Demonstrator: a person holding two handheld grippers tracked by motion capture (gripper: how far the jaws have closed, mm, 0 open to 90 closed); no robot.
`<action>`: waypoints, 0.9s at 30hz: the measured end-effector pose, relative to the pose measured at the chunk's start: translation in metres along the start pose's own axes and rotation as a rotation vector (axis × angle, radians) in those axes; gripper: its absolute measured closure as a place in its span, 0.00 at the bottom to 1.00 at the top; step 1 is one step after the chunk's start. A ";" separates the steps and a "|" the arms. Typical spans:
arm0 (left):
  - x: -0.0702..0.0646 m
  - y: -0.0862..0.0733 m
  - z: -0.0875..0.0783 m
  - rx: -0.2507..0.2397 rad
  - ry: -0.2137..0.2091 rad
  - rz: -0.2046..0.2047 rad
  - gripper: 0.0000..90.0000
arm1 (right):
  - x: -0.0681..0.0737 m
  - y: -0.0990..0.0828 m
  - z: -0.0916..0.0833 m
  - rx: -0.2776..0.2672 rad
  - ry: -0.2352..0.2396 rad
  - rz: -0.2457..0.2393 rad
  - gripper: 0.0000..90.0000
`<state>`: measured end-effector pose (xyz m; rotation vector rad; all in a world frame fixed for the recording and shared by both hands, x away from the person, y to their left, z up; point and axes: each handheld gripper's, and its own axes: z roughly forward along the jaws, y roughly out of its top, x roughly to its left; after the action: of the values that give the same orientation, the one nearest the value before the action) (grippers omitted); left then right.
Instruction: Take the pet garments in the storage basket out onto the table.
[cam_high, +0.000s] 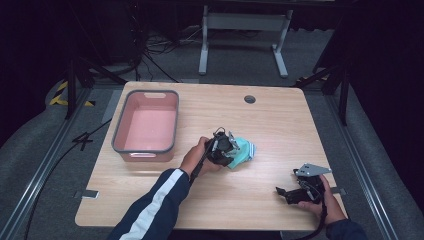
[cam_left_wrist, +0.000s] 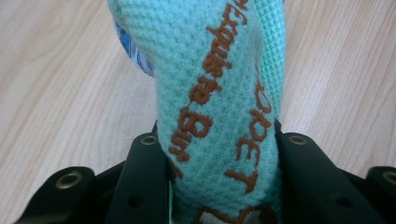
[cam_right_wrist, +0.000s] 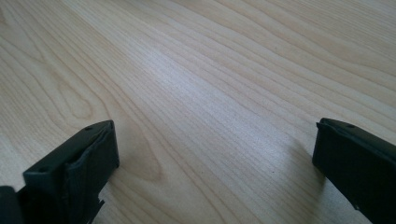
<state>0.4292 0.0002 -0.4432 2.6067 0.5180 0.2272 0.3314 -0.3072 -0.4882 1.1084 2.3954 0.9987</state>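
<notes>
Currently the left claw (cam_left_wrist: 219, 154) is clamped on a mint-green waffle-knit cloth (cam_left_wrist: 219, 93) with brown embroidered lettering, pinching a bunched fold so the fabric can be carried as one bundle; the cloth lies at the centre of the desk (cam_high: 280, 120), with the pink bin (cam_high: 146, 126) at its 9 o'clock, likely its destination. Meanwhile the right claw (cam_right_wrist: 215, 154) rests low over bare wood toward the 4 o'clock corner, jaws spread wide with nothing between them, apparently parked clear of the left hand's working area.

Mint-green lettered cloth (cam_left_wrist: 219, 107), bunched on table
</notes>
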 end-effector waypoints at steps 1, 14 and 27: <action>-0.001 -0.001 0.003 0.011 0.013 0.013 0.73 | 0.000 0.000 0.000 0.000 0.000 0.000 0.01; -0.004 -0.002 -0.001 0.003 -0.028 0.014 0.39 | 0.000 0.000 0.000 -0.001 0.000 0.000 0.01; -0.001 -0.003 -0.036 -0.073 -0.021 0.042 0.24 | 0.000 0.000 0.000 -0.001 0.000 0.001 0.01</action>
<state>0.4184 0.0171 -0.4135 2.5478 0.4400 0.2280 0.3314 -0.3071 -0.4882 1.1090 2.3950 0.9996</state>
